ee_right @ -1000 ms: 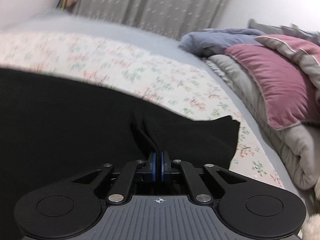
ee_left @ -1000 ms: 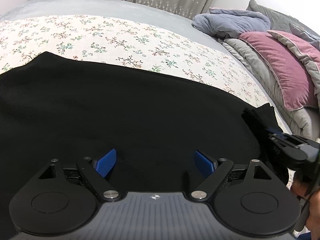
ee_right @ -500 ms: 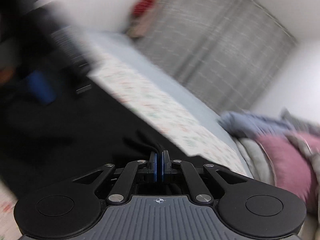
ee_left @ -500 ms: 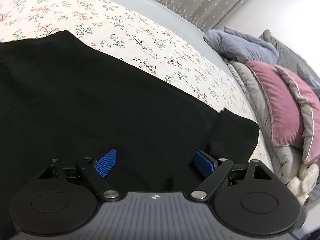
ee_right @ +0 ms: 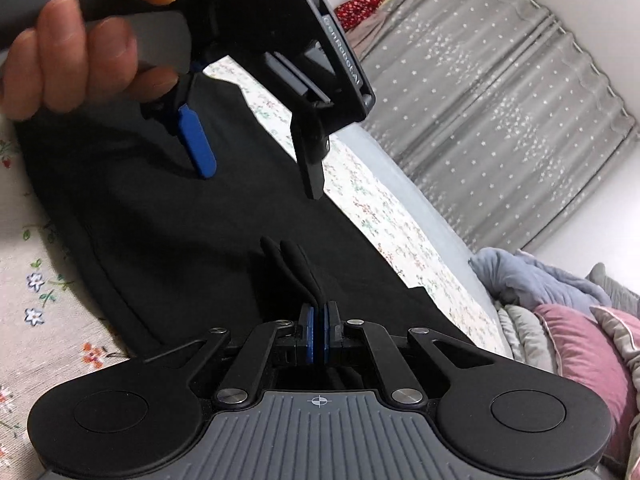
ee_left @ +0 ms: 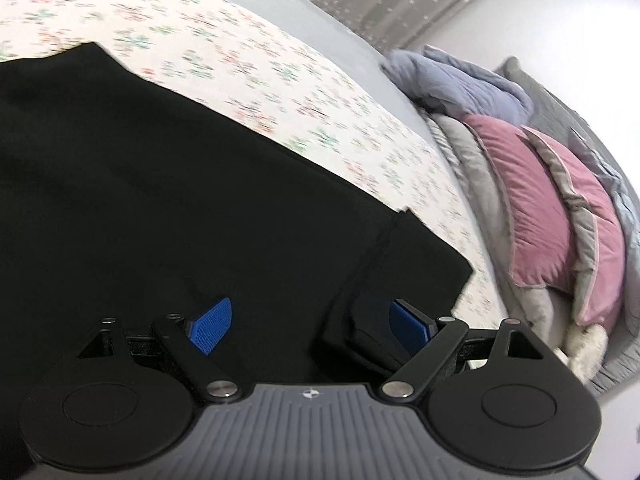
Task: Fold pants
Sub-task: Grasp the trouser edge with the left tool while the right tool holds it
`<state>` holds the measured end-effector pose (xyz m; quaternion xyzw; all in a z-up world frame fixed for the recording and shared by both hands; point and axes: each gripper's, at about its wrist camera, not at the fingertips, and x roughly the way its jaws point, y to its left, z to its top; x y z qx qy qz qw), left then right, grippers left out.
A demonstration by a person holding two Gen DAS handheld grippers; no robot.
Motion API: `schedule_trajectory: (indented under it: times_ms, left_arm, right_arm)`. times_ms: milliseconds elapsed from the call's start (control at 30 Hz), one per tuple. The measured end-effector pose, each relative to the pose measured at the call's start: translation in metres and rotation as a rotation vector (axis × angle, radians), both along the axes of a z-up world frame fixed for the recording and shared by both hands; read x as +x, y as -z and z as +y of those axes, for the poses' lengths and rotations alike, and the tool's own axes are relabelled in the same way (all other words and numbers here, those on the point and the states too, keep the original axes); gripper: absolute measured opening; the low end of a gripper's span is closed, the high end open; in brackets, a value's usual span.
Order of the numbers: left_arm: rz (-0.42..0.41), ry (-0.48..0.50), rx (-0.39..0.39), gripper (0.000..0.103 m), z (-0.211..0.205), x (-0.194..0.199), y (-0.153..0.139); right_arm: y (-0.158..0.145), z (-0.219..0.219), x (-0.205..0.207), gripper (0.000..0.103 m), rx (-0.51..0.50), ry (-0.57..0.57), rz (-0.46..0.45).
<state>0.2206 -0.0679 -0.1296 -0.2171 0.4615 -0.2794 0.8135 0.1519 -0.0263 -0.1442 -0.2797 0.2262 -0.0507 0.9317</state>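
Observation:
Black pants (ee_left: 168, 184) lie spread on a floral bedsheet (ee_left: 248, 64). My left gripper (ee_left: 310, 326) is open just above the cloth, with a folded layer of the pants (ee_left: 384, 280) lying between its blue pads. In the right wrist view the pants (ee_right: 168, 224) fill the middle and the left gripper (ee_right: 260, 176) hangs open above them, held by a hand (ee_right: 76, 52). My right gripper (ee_right: 319, 334) is shut on a pinched fold of the pants (ee_right: 296, 268), lifted off the bed.
Pink pillows (ee_left: 536, 208), a grey quilt and a blue-grey blanket (ee_left: 460, 80) are piled at the right end of the bed. Grey curtains (ee_right: 492, 92) hang behind. The floral sheet (ee_right: 48, 288) shows at the near left of the right wrist view.
My right gripper has carried its pinched fold leftwards over the pants until the left gripper came into its view. The left gripper stayed open and drifted right, and a folded layer now lies between its pads.

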Motion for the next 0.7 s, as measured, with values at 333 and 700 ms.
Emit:
schedule_trajectory:
  times_ms: [333, 700]
  left_arm:
    - [0.136, 0.217, -0.086, 0.096, -0.049, 0.035, 0.011]
    - [0.219, 0.250, -0.090, 0.098, -0.104, 0.055, 0.021]
  right_arm:
    - [-0.024, -0.012, -0.018, 0.004, 0.062, -0.007, -0.082]
    - [-0.034, -0.035, -0.040, 0.004, 0.116, 0.002, -0.144]
